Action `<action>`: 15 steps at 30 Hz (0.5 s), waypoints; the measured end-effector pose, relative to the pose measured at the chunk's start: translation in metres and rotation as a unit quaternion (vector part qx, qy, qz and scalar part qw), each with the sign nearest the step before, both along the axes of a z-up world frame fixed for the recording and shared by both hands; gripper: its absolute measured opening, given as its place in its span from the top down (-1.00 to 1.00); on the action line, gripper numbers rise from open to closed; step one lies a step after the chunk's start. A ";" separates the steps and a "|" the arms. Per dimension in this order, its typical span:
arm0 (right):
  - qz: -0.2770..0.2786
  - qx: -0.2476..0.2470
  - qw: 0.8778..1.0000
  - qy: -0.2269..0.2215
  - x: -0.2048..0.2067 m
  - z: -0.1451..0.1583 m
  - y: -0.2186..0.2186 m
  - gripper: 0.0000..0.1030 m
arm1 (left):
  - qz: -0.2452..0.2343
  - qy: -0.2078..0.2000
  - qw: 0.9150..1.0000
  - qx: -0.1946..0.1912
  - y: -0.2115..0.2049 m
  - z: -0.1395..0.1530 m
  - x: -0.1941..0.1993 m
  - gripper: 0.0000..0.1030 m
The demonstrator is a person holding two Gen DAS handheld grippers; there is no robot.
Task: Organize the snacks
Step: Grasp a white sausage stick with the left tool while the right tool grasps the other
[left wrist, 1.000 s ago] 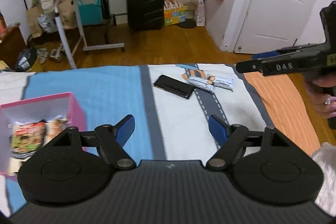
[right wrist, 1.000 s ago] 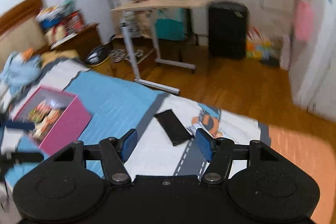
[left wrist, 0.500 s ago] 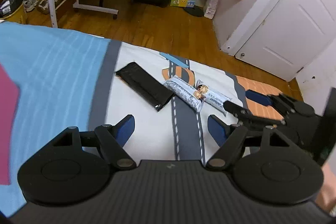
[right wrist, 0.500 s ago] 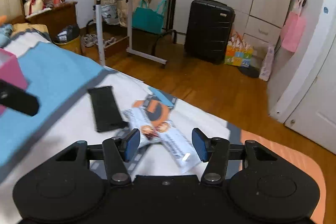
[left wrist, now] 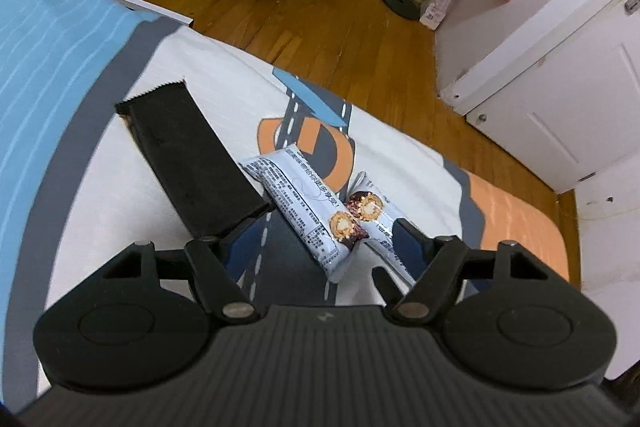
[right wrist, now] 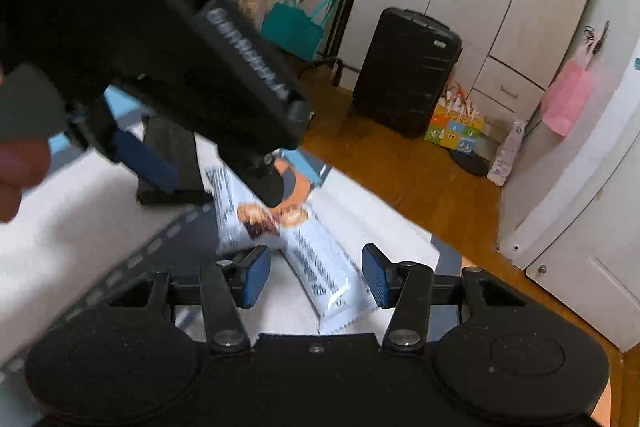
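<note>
A: Closing already, the right gripper [right wrist: 315,277]?
B: Yes, pads not yet touching the white bar [right wrist: 320,267] between them on the bed; its long axis runs straight ahead

A: Left gripper [left wrist: 320,247]?
B: Closing too, bracketing the other bar [left wrist: 304,211]

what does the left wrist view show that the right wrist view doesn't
Only the left wrist view shows the black snack packet in full, its serrated end on the white bedding, and the blue striped bedding.

Only the right wrist view shows the left hand-held gripper from outside, over the snacks, and the teal bag.

Both show the two white snack bars, the black suitcase, and closing jaws not yet gripping.
</note>
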State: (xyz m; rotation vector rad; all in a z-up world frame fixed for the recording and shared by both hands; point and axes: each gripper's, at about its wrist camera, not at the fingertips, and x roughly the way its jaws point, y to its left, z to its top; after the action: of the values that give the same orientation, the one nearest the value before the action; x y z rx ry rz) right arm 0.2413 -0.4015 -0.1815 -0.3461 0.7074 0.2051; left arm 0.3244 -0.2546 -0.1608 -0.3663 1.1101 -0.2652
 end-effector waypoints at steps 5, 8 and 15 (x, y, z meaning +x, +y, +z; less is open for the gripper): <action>-0.011 -0.027 1.000 0.002 0.007 -0.019 -0.003 -0.15 | 0.025 0.020 0.999 0.011 -0.009 -0.018 0.011 -0.28; -0.021 -0.016 1.000 -0.001 0.009 -0.017 -0.005 -0.22 | 0.050 0.026 0.998 0.019 -0.015 -0.027 0.015 -0.27; -0.042 0.018 0.999 -0.011 0.013 -0.023 -0.017 -0.44 | 0.046 0.006 0.996 0.079 -0.027 -0.027 0.014 0.32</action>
State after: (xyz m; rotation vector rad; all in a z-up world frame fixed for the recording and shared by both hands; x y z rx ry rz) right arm 0.2540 -0.4185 -0.2047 -0.2844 0.6945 0.1345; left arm 0.3381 -0.2819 -0.1881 -0.2781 1.1149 -0.0936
